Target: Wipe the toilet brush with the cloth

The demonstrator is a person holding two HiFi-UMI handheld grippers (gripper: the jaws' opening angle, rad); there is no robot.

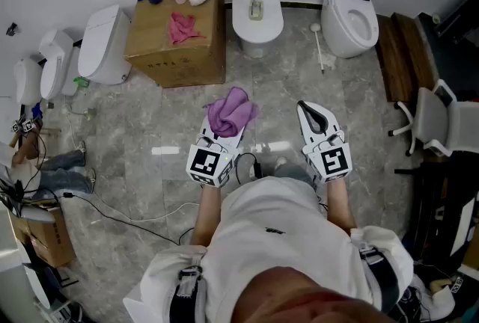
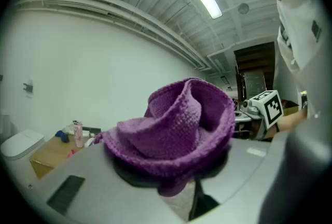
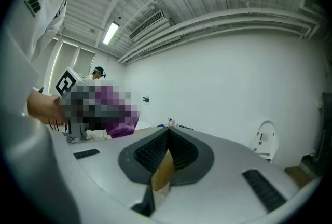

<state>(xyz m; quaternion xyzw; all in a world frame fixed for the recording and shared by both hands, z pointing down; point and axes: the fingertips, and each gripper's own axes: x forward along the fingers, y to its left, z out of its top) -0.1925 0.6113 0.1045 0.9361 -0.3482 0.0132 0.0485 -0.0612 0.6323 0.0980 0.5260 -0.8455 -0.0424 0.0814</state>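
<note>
Over grey floor (image 1: 142,120), left gripper (image 1: 224,136) clamped on purple cloth (image 1: 232,112), right gripper (image 1: 309,111) closed, empty

A purple cloth (image 1: 232,112) of chunky knit sits bunched between the jaws of the left claw (image 1: 222,136), which press on its lower folds. Its loose folds rise above the jaw tips in a rumpled cup shape, open at the top. The toilet brush (image 1: 319,49), slim and white with a small rounded head at its far end, lies flat on the grey floor (image 1: 150,127), well ahead of the right claw (image 1: 307,111) and apart from the cloth
</note>
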